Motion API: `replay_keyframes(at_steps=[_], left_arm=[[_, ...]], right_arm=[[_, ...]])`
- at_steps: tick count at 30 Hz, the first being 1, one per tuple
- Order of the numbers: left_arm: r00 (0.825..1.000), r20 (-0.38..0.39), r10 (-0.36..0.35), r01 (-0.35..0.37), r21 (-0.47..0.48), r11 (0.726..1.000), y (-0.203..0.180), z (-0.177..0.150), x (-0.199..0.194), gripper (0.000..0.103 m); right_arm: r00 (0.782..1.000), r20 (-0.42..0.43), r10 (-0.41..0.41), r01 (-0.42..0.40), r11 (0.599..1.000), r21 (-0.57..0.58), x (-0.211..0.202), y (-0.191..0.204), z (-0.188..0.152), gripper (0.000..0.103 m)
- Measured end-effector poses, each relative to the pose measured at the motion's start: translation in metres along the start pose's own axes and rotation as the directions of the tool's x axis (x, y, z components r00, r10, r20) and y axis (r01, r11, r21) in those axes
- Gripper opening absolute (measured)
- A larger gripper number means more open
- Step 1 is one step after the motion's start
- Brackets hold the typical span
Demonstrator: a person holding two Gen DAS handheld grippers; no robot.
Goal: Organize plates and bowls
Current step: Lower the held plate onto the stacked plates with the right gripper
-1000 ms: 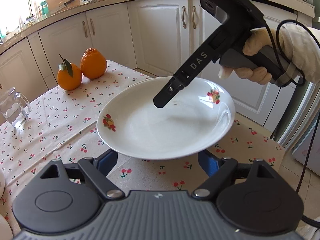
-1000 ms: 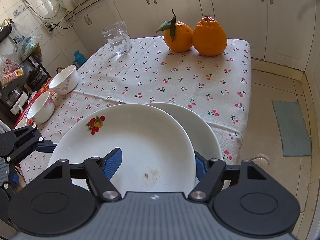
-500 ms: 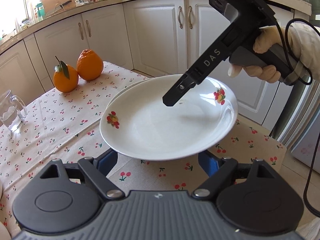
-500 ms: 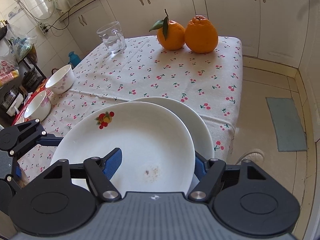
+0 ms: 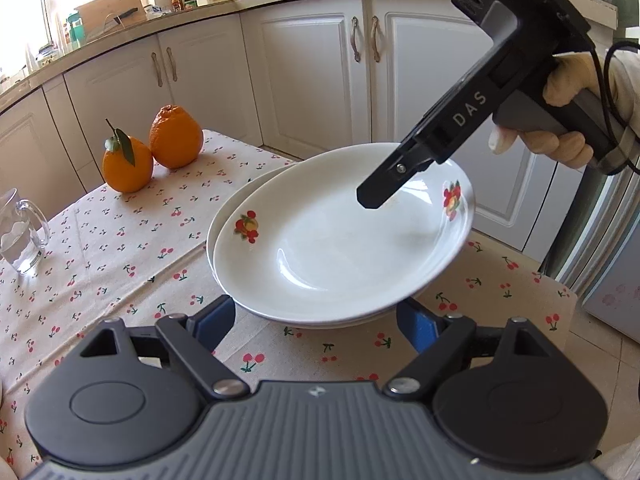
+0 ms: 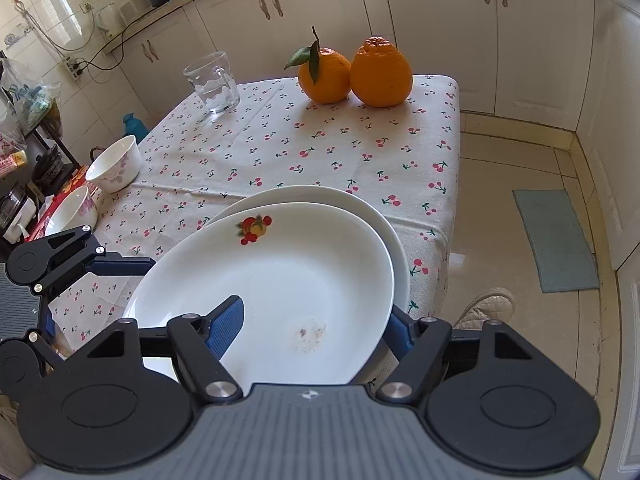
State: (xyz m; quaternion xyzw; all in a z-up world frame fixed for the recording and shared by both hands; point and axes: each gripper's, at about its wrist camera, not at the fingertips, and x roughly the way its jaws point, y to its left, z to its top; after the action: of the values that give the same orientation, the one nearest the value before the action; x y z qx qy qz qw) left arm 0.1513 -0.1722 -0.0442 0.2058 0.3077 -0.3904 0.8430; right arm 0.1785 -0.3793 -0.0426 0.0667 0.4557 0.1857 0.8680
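Note:
A white plate with fruit prints (image 5: 340,240) (image 6: 288,288) is held tilted by my right gripper (image 6: 312,322), which is shut on its rim, one finger (image 5: 384,188) over the inside. It rests partly on a second white plate (image 5: 218,224) (image 6: 340,198) lying on the table near the corner. My left gripper (image 5: 320,320) is open just in front of both plates, holding nothing. Two white bowls (image 6: 114,164) (image 6: 74,210) stand at the table's left side.
Two oranges (image 5: 152,148) (image 6: 356,70) and a glass mug (image 5: 20,232) (image 6: 212,82) stand on the cherry-print tablecloth (image 6: 300,140). White cabinets (image 5: 312,64) surround the table. The table's edge drops to the tiled floor (image 6: 512,240) on the right.
The right gripper has lowered the printed plate toward the second plate, which now shows beneath it. The left gripper stayed open and drew slightly closer to the plates.

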Motion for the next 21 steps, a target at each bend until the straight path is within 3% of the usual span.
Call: replay_keyframes(at_steps=[21], left_arm=[[1.0,0.024,-0.019,0.02,-0.014,1.0,0.001,-0.002,-0.003,0.088]], right_arm=[[0.985,0.024,-0.169,0.169,0.986,0.011,-0.008,0.03,-0.019,0.082]])
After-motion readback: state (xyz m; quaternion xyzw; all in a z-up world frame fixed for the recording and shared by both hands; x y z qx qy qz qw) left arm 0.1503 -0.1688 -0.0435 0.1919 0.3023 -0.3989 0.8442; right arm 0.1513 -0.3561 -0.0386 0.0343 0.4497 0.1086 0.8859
